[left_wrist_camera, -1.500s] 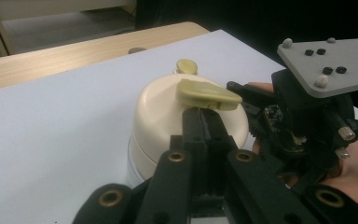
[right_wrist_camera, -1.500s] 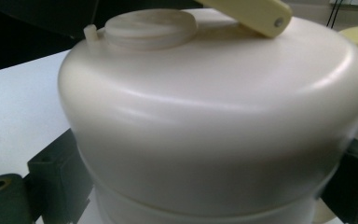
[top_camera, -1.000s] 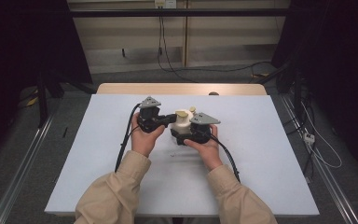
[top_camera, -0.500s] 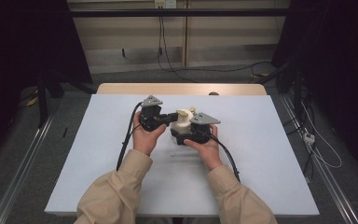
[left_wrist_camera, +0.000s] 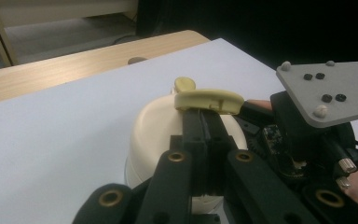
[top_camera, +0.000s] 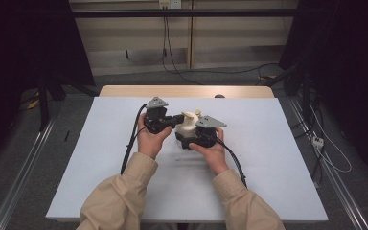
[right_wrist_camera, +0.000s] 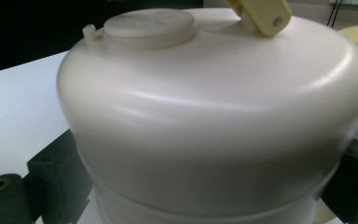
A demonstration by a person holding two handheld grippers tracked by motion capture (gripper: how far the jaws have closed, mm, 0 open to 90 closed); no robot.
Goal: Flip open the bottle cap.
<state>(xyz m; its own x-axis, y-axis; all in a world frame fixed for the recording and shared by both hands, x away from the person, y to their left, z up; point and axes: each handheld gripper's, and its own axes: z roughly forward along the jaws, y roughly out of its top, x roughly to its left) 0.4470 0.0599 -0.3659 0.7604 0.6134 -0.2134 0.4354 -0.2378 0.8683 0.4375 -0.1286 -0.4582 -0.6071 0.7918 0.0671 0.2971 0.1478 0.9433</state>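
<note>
Container location: the cream container (top_camera: 188,125) stands upright on the white desk (top_camera: 268,143), between both tools.
Left hand-held gripper (left_wrist_camera: 204,122): jaws closed narrow on the yellow handle (left_wrist_camera: 209,99) at the lid.
Right hand-held gripper (top_camera: 195,139): jaws spread wide around the container body, flanking it in the right gripper view.
Orientation: long axis vertical; lid faces up; handle lies roughly level, towards the left tool.
Risk: the thin handle may slip from the jaws; uneven pulling could tip the container.

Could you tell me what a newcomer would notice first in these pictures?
Probably the cream domed container mid-table, gripped between two hand-held grippers. The right gripper clamps its body from the person's side, while the left gripper has its jaws closed under the pale yellow handle on top.
</note>
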